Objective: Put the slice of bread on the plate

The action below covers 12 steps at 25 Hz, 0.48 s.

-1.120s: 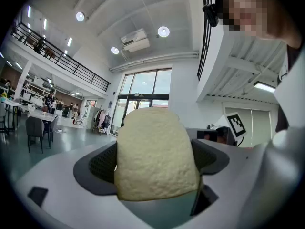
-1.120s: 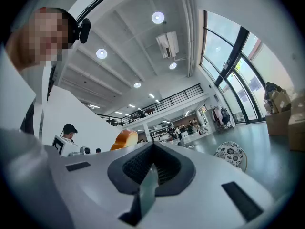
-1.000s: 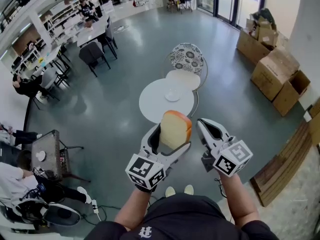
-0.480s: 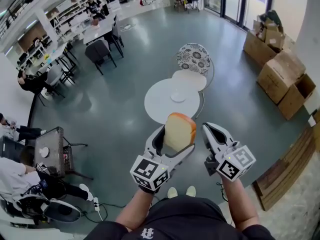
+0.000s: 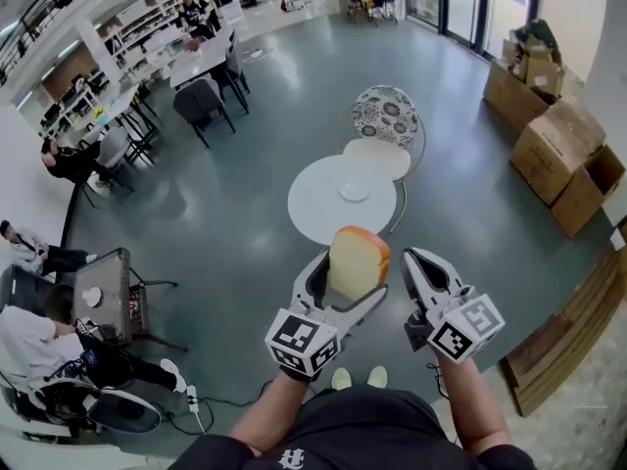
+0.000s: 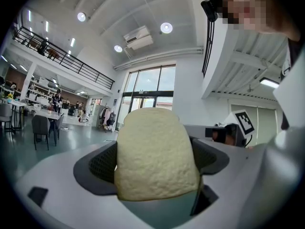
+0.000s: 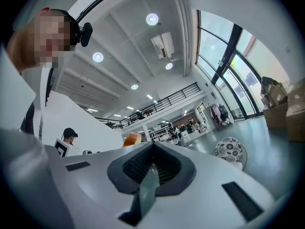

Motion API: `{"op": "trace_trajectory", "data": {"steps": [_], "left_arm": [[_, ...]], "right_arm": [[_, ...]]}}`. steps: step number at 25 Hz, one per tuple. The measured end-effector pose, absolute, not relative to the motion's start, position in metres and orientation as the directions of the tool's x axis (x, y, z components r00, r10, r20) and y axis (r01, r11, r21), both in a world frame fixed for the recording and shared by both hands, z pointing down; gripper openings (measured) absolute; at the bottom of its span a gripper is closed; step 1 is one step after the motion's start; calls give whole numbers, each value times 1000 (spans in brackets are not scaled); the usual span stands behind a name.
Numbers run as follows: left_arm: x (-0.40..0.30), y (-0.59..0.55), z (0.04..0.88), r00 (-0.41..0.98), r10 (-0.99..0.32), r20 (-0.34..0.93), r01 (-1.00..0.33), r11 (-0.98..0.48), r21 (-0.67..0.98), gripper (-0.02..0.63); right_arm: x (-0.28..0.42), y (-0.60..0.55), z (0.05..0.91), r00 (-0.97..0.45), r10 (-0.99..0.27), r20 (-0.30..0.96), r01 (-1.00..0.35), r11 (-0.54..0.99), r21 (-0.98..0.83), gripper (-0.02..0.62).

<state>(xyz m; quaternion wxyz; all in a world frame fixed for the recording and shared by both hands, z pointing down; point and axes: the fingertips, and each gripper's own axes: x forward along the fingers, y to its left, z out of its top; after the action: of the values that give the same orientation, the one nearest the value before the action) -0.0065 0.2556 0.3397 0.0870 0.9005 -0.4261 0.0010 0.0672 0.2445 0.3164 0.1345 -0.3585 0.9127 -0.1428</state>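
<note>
A slice of bread (image 5: pixel 358 262) with a pale crumb and orange-brown crust stands upright in my left gripper (image 5: pixel 351 276), whose jaws are shut on it. It fills the middle of the left gripper view as the bread (image 6: pixel 155 151) held by the left gripper (image 6: pixel 156 185). My right gripper (image 5: pixel 423 267) hovers just right of it, shut and holding nothing; in its own view the right gripper (image 7: pixel 152 168) shows its pads pressed together. A small white plate (image 5: pixel 355 190) lies on a round white table (image 5: pixel 318 209) beyond both grippers.
A chair with a patterned back (image 5: pixel 385 116) stands behind the round table. Cardboard boxes (image 5: pixel 563 155) are stacked at the right. A grey side table (image 5: pixel 103 292) and seated people are at the left, with desks and chairs (image 5: pixel 201 91) farther back.
The head view has shifted, so the table and grippers sit slightly further right. The bread stays held in the left gripper and the right gripper stays shut.
</note>
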Motion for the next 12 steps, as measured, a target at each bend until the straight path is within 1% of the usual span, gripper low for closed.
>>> {"op": "trace_trajectory", "data": {"steps": [6,12], "left_arm": [[-4,251,338,619,-781,84,-782,-605,148,495],[-6,240,336,583,-808,87,-811,-571,130,495]], "right_arm": [[77,243,314,-726,-669,-161,-582,722,-374,6],[83,236,312,-755,-634,-165,-562,756,-335,6]]}}
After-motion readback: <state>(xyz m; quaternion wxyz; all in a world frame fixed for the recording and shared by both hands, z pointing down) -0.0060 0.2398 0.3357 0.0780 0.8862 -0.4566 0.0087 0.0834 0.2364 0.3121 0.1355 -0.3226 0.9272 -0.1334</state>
